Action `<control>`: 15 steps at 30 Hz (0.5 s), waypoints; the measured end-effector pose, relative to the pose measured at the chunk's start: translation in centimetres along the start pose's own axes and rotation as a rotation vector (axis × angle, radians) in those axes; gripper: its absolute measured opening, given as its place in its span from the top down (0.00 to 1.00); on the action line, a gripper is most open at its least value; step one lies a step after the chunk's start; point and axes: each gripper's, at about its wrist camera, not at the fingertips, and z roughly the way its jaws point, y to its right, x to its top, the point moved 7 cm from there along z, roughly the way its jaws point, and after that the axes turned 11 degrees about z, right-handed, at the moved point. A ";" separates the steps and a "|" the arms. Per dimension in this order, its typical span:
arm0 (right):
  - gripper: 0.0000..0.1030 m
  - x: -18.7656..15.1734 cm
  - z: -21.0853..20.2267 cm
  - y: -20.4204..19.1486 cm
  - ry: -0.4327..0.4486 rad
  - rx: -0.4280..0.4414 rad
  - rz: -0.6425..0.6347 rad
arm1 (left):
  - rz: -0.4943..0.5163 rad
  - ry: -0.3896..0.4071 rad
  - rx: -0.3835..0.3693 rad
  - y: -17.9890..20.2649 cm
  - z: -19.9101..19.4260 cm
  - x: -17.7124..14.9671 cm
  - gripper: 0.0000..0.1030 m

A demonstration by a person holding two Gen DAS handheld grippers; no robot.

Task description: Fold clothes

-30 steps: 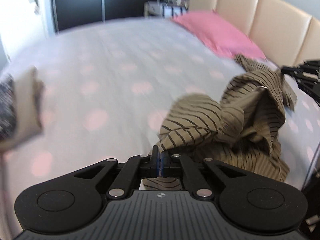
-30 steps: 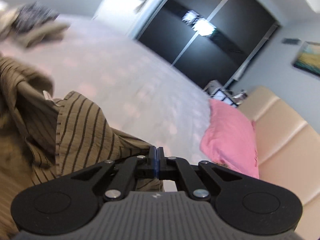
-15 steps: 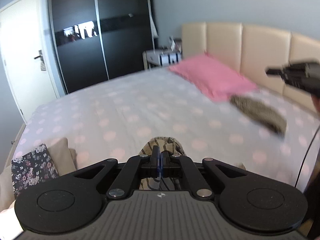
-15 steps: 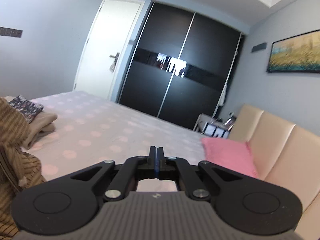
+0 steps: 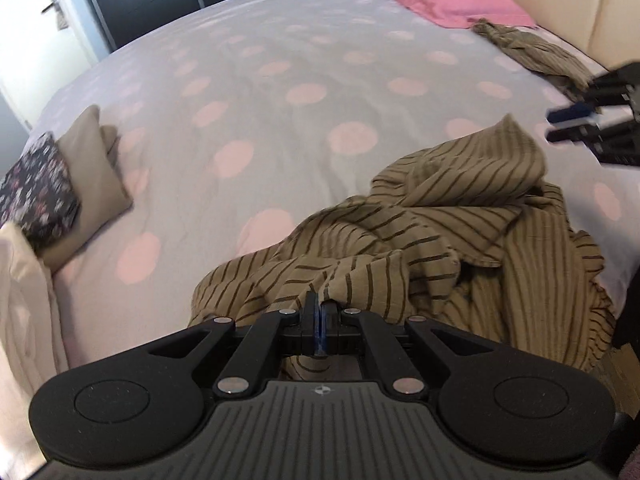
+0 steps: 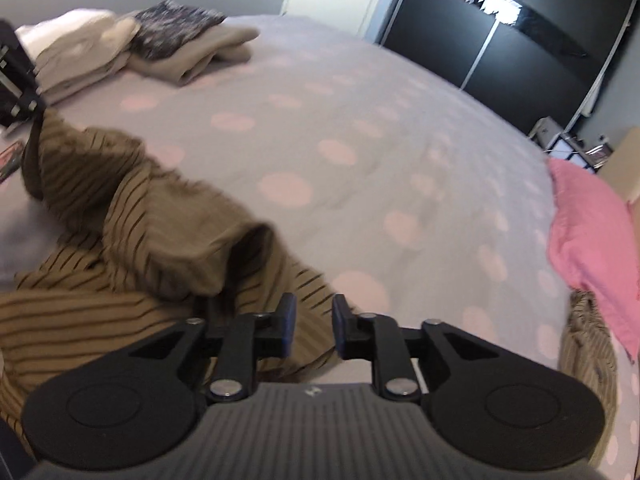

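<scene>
The left claw point(image 5: 320, 312) is clamped on a crumpled tan, dark-striped cloth garment point(image 5: 460, 232) lying on the grey, pink-dotted bed point(image 5: 280, 92). The right claw point(image 6: 313, 326) hovers with fingers apart just above the garment's edge.

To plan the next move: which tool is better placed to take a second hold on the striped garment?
Probably right. The right tool is open just above the striped garment; the left tool is already shut on its edge.
</scene>
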 end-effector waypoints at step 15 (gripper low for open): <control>0.99 -0.1 0.3 2.7 0.020 -0.249 0.125 | -0.079 0.081 0.137 -2.8 -1.7 0.7 1.00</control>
